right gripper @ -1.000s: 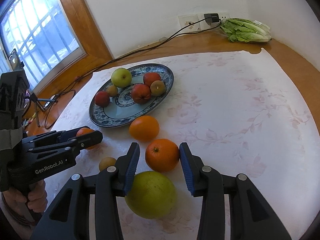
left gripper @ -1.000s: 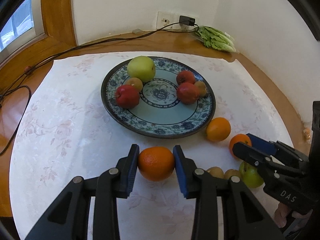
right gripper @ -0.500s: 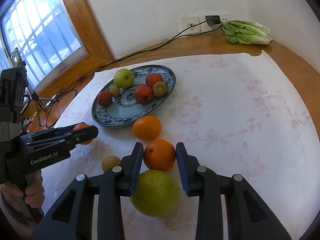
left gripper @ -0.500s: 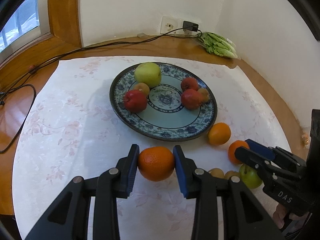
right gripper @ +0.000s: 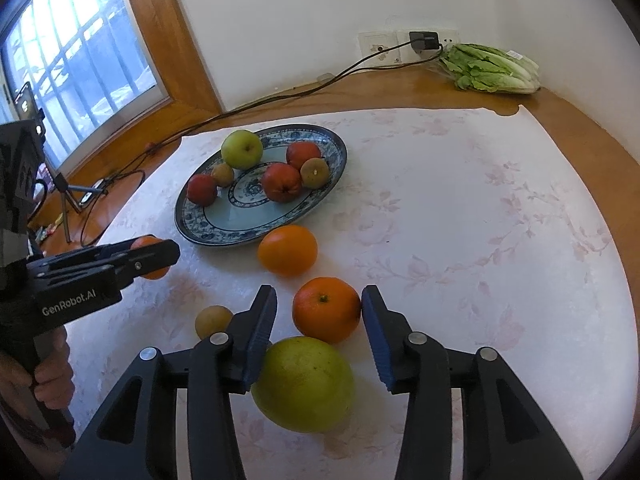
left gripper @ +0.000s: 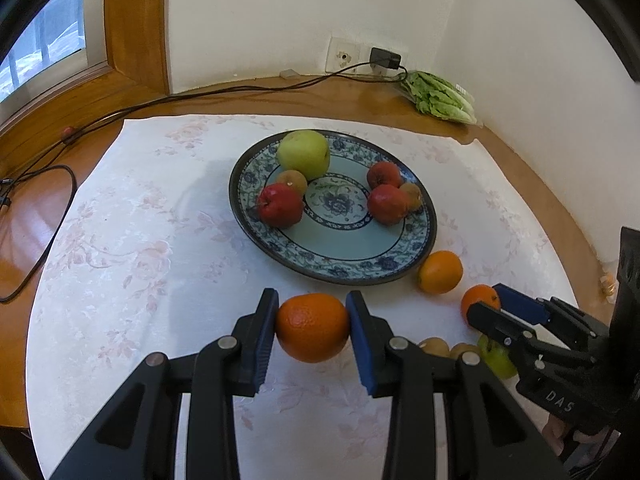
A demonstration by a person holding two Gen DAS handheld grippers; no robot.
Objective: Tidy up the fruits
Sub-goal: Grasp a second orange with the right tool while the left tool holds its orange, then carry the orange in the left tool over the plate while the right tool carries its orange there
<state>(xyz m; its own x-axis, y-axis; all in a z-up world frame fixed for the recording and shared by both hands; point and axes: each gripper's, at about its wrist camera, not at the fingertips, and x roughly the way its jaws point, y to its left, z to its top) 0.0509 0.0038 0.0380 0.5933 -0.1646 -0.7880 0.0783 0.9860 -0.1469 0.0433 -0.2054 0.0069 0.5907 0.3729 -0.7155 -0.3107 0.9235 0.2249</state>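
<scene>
Oranges are looking firm and a bit slick, so I'd be pinching across the widest part: left claw is clamping one orange above the table near the plate, while right claw is hanging spread around another orange.

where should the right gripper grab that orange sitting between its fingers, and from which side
Grip the orange across its widest middle, one pad on each side, coming in low from the near side as the right gripper already points. It sits stem-up on the cloth, round, so a grip above the middle would likely slip. The green fruit lies right under the gripper, so keep above it.
</scene>
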